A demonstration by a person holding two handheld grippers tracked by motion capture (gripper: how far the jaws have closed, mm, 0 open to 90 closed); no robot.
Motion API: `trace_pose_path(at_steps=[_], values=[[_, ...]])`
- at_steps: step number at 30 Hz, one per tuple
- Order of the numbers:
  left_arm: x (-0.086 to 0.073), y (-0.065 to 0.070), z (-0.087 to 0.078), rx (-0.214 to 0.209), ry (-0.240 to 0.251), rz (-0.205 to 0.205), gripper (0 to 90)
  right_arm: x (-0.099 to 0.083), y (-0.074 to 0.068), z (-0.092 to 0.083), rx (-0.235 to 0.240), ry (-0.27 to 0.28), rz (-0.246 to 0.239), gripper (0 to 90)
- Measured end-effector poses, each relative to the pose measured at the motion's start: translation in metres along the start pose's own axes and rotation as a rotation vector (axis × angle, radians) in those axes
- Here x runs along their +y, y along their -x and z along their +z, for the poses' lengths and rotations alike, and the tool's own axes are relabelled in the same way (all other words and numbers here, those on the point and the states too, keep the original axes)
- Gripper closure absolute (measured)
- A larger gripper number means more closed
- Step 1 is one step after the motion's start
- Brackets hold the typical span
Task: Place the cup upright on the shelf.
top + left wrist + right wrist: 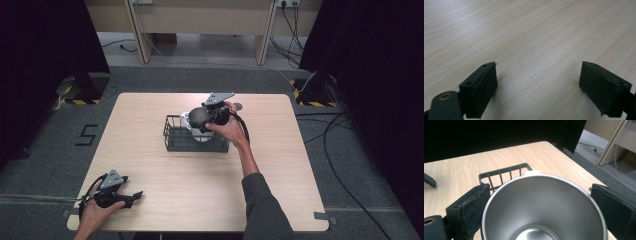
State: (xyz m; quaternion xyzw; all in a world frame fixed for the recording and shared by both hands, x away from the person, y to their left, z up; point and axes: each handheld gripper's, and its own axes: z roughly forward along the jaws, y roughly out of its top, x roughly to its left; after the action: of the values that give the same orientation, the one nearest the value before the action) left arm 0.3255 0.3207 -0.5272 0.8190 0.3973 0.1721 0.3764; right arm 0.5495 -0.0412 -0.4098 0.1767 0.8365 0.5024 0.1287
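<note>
One smooth round steel cup point(541, 207) between wide-parted right tool point(540, 202) pads, wire basket point(504, 173) behind.

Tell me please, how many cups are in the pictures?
1. A steel cup with a white handle stands in the black wire basket at the middle of the table, between the right gripper's jaws. Another cup could be hidden behind the hand.

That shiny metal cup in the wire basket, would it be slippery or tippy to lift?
The steel cup has a smooth, polished wall, so it is probably slippery. It looks thin, likely light and stiff. It narrows toward the bottom, so it may tip, though the black wire basket should steady it.
</note>
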Motion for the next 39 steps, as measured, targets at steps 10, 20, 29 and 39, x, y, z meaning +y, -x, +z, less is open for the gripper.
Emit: trace_pose_path(at_steps=[10,20,29,39], values=[[0.000,0.000,0.000,-0.001,0.000,0.000,14.2,0.003,-0.003,-0.005,-0.031,-0.033,-0.025,4.8],[0.000,0.000,0.000,0.000,0.001,0.000,14.2,0.003,-0.004,-0.008,-0.024,-0.049,-0.048,5.5],[0.000,0.000,0.000,0.000,0.000,0.000,14.2,0.001,-0.004,-0.011,-0.004,-0.053,-0.061,5.4],[0.000,0.000,0.000,0.000,0.001,0.000,14.2,0.005,-0.013,-0.015,-0.040,-0.051,-0.086,18.0]])
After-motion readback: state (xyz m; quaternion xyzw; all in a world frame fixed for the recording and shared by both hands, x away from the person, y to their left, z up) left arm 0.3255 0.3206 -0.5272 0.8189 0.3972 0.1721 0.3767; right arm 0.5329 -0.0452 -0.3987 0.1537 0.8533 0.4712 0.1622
